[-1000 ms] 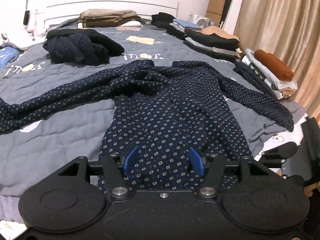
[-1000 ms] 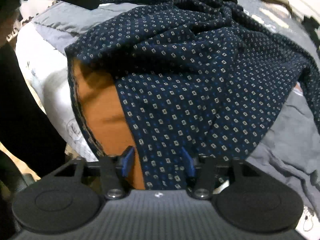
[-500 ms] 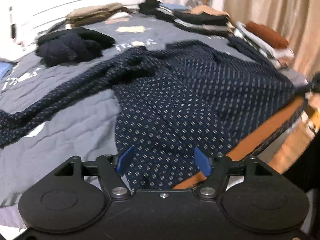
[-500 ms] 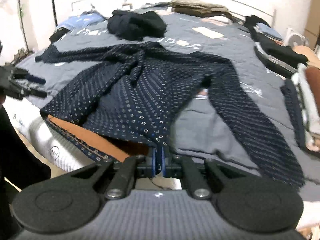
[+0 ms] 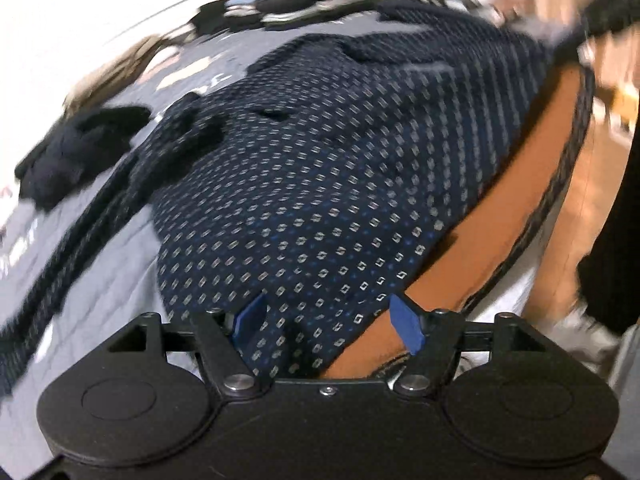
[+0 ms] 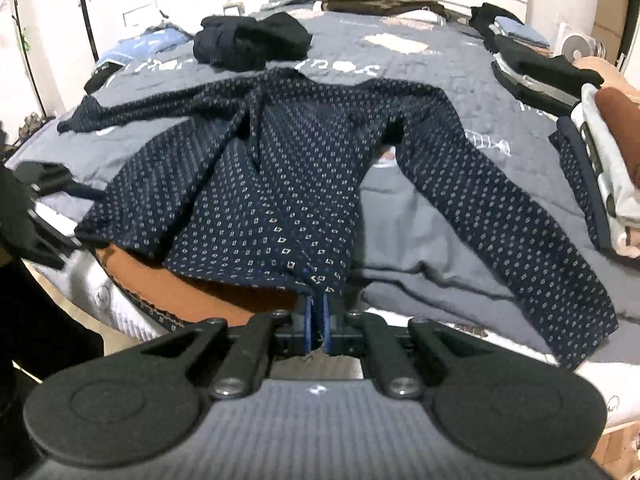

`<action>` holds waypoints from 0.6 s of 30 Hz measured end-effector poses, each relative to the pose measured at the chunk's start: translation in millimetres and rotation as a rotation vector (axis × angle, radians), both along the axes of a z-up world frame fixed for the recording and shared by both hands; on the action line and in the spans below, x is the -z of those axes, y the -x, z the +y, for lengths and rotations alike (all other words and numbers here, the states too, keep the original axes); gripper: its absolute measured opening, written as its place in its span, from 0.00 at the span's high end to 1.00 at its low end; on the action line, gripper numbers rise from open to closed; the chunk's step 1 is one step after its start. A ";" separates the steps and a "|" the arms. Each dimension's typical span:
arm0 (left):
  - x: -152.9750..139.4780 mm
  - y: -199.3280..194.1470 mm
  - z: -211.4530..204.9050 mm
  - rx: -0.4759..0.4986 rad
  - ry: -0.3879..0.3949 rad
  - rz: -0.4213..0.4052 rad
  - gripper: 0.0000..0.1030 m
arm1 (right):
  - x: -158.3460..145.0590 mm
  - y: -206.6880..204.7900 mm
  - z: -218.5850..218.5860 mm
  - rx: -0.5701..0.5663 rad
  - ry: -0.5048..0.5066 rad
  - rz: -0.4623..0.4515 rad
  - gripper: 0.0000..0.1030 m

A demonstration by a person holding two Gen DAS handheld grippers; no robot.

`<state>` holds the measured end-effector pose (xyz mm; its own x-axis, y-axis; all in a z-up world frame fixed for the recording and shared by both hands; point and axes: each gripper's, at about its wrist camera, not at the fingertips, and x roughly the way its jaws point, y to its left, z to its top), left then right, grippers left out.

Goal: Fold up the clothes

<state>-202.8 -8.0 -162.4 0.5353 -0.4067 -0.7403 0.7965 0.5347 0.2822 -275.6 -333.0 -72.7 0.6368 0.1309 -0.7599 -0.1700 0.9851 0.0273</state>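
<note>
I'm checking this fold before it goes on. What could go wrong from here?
1. Only the right gripper is shut on the patterned shirt, at one hem corner; pulling now could drag it askew.
2. The left gripper is open over the other hem corner, where the orange lining shows; it might pinch one layer only.
3. The right sleeve lies spread out and may bunch.

Right gripper (image 6: 316,312) jaws clamped on patterned sweater (image 6: 280,168) hem, bed (image 6: 420,216) edge.

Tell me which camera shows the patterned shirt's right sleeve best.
The right wrist view: the sleeve lies stretched across the grey bedspread, visible along its whole length. The left wrist view is blurred and shows the shirt's body and orange lining, not that sleeve clearly.
</note>
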 end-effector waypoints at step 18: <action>-88.3 -0.9 102.2 -0.187 0.042 0.028 0.97 | -44.6 24.6 -36.9 0.076 0.065 -0.117 0.95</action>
<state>-202.0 94.3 -74.1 0.5838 -0.3330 -0.7405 0.6895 0.6849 0.2356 -300.3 -369.9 -28.1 0.7277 0.0321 -0.6851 -0.0931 0.9943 -0.0524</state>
